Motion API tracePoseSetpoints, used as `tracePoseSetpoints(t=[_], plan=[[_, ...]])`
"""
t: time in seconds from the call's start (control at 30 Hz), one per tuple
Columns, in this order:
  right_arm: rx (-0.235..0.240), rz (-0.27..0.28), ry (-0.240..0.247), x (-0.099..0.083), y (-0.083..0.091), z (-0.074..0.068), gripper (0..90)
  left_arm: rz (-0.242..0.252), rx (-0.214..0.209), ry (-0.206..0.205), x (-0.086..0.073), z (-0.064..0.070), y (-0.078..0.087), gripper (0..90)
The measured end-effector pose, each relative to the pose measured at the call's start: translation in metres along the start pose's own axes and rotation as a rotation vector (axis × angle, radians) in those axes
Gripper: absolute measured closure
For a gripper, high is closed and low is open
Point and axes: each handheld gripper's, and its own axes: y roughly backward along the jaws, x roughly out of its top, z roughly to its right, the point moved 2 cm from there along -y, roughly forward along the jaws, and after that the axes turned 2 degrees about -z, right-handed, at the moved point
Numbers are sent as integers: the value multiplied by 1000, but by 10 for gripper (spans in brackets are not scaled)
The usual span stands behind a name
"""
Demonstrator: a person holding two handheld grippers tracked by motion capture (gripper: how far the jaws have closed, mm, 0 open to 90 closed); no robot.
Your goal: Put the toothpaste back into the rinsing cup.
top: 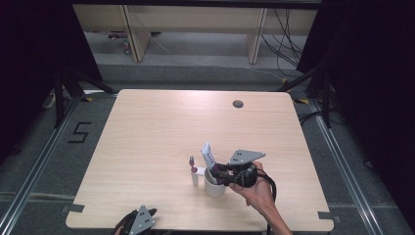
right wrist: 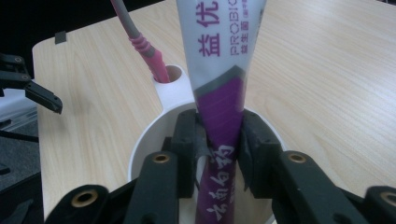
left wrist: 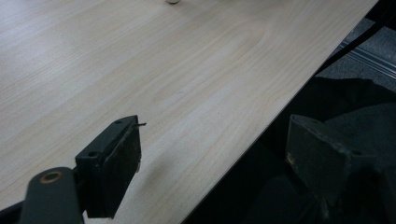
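Observation:
A white and purple toothpaste tube [right wrist: 219, 74] stands in a white cup [right wrist: 142, 144], with my right gripper [right wrist: 218, 149] shut on its lower part inside the cup. In the high view the tube [top: 209, 155] leans up and left out of the cup [top: 214, 187] near the table's front middle, and the right gripper [top: 221, 171] is held by a hand. A pink and grey toothbrush [right wrist: 142, 44] stands in the cup's side holder [right wrist: 173, 81]. My left gripper [left wrist: 212, 156] hangs open over the table's front edge, and it appears at the bottom left [top: 138, 221].
The light wooden table [top: 161, 127] has a round cable hole [top: 238, 104] at the back. Dark floor and black drapes surround it. Table legs and cables stand beyond the far edge.

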Motion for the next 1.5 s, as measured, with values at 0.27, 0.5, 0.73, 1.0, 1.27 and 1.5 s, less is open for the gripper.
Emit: tracePoseSetpoints(t=[0.27,0.5,0.73,1.0,1.27,1.5], plan=[[-12,48,-18,2,7,2,578,8,-4,5,0,0,0,181],[-31,63,-32,3,13,4,539,1,-4,-4,0,0,1,181],[-26,75,-50,4,17,6,511,21,-5,17,1,1,-1,181],[-31,81,-69,4,21,9,451,30,-5,26,1,1,-1,181],[-50,84,-114,3,29,13,361,11,3,3,1,-1,0,181],[-83,102,-108,0,38,20,316,12,3,3,1,-1,0,181]])
